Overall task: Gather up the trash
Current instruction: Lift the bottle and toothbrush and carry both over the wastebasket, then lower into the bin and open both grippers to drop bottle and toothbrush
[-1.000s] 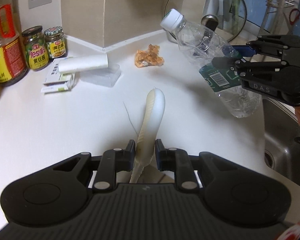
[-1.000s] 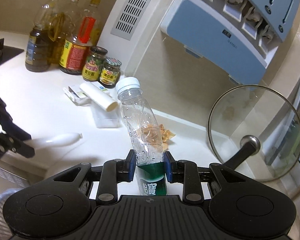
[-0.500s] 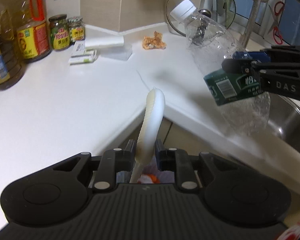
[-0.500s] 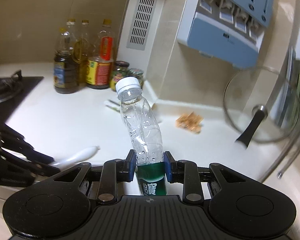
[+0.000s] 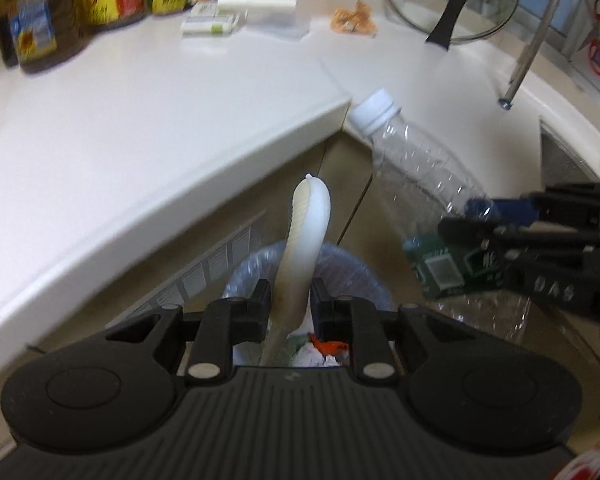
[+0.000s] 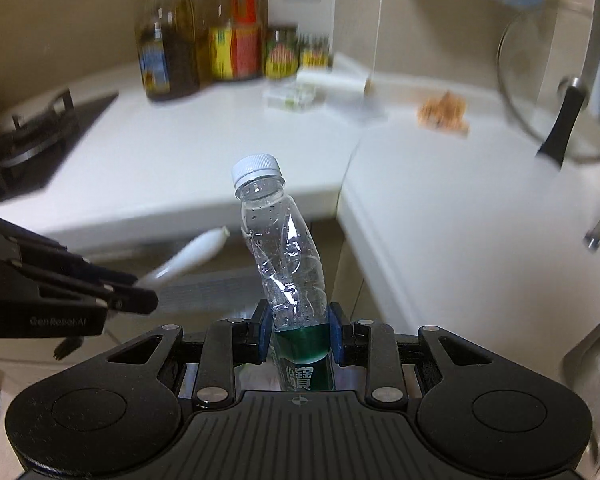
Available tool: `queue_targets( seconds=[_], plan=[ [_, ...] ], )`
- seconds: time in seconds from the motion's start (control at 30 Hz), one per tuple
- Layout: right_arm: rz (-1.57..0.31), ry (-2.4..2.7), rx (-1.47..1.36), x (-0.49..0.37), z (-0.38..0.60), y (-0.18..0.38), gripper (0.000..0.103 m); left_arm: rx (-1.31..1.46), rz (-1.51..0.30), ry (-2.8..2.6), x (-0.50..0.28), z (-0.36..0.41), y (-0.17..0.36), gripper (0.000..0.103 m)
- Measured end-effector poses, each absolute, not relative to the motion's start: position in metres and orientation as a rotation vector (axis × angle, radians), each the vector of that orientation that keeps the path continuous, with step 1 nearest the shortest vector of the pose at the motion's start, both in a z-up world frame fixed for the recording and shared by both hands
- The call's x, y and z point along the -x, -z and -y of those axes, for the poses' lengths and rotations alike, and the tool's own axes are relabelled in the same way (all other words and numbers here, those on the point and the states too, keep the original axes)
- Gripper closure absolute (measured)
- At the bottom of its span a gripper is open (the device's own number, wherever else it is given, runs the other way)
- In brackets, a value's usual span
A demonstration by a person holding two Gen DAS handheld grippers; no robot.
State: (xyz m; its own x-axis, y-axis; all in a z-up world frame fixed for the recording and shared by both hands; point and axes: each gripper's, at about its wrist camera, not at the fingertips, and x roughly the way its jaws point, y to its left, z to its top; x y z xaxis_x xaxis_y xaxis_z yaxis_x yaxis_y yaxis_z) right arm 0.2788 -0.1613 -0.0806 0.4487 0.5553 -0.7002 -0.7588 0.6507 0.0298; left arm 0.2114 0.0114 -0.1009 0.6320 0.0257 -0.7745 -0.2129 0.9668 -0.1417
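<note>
Two hand-held grippers hang over a lined trash bin [image 5: 352, 276] that stands on the floor below the inner corner of a white L-shaped tabletop [image 5: 148, 120]. The left gripper [image 5: 290, 300] has its jaws closed on a limp, pale, ribbed strip of rubbery trash [image 5: 306, 236], which stands up between them directly above the bin's mouth. The right gripper [image 6: 298, 338] has its jaws closed on the green-labelled lower part of a crumpled clear plastic bottle [image 6: 284, 248] with a white cap, held tilted beside the strip and near the bin's edge.

Judging by this, the task is partway through: two pieces are off the tabletop and poised for dropping, but neither is released yet. The bin already holds some white and orange scraps.

An orange crumpled wrapper [image 5: 354, 20] lies near the back of the tabletop and looks like trash left to collect. Just beside it are small flat packets [image 5: 212, 24] and a clear plastic box with a white roll on top [image 5: 260, 4]; whether these are trash cannot be told.

Oil bottles [image 6: 168, 44] and sauce jars [image 6: 282, 54] stand in the far corner. A glass pot lid [image 6: 556, 80] leans at the right, by the sink. A gas hob [image 6: 36, 136] sits at the left. Nothing blocks the bin's opening.
</note>
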Motion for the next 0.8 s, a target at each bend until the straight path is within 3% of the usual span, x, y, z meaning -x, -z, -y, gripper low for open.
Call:
queue_targets(
  seconds=[0.4, 0.8],
  plan=[
    [-0.903, -0.824, 0.35, -0.298, 0.163, 0.17, 0.074, 0.316, -0.984, -0.219, -0.223, 0.0, 0.17, 0.085],
    [-0.944, -0.85, 0.362, -0.303, 0.158, 0.212, 0.074, 0.344, -1.027, -0.266, -0.237, -0.002, 0.203, 0.085]
  ],
)
